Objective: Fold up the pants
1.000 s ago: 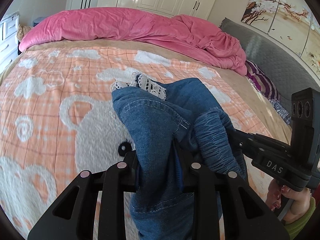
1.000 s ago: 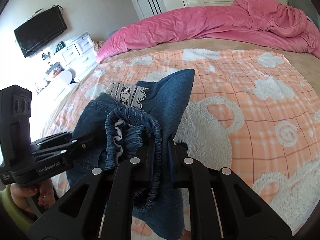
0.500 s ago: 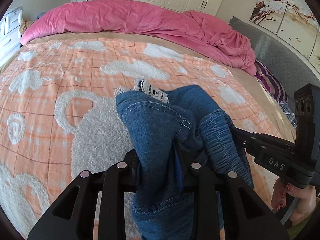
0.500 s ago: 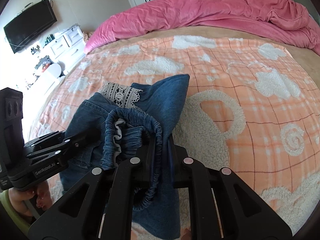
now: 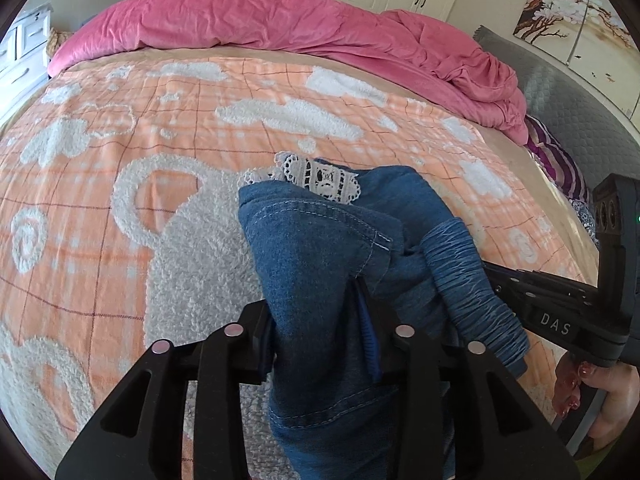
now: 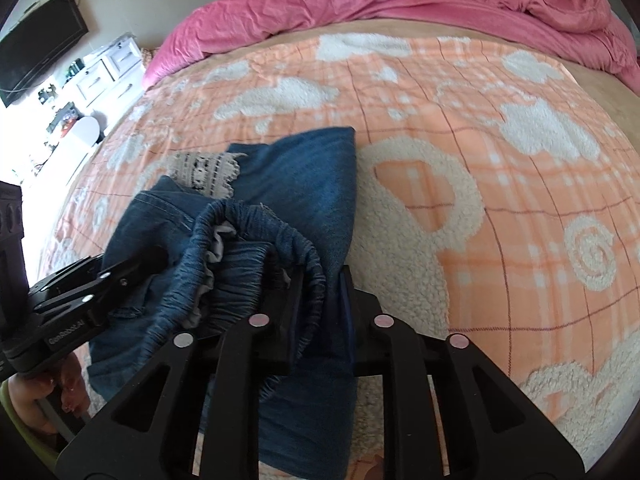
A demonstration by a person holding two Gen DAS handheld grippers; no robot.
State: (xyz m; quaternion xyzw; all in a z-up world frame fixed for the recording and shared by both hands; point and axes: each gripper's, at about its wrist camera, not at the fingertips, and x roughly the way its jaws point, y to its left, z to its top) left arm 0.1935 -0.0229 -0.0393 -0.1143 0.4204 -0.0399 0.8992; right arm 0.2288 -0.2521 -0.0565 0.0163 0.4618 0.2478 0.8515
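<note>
Blue denim pants point(image 5: 316, 264) with a gathered elastic waistband point(image 5: 472, 292) and white lace trim point(image 5: 320, 176) hang bunched between both grippers above the bed. My left gripper point(image 5: 320, 312) is shut on a denim fold near the waist. My right gripper point(image 6: 320, 296) is shut on the elastic waistband point(image 6: 256, 256). In the right wrist view the pants point(image 6: 308, 184) trail forward onto the blanket, lace trim point(image 6: 204, 172) at the far left. Each gripper shows in the other's view: the right one point(image 5: 496, 284), the left one point(image 6: 120, 276).
The bed carries an orange checked blanket point(image 5: 120, 152) with white fleecy bear shapes. A pink duvet point(image 5: 280, 28) lies heaped at the far end. A grey headboard point(image 5: 568, 92) and striped pillow point(image 5: 556, 160) are at the right. A dresser point(image 6: 104, 76) and wall television point(image 6: 40, 48) stand left.
Both grippers have tilted down and moved closer to the blanket with the pants still held. The grips have not changed.
</note>
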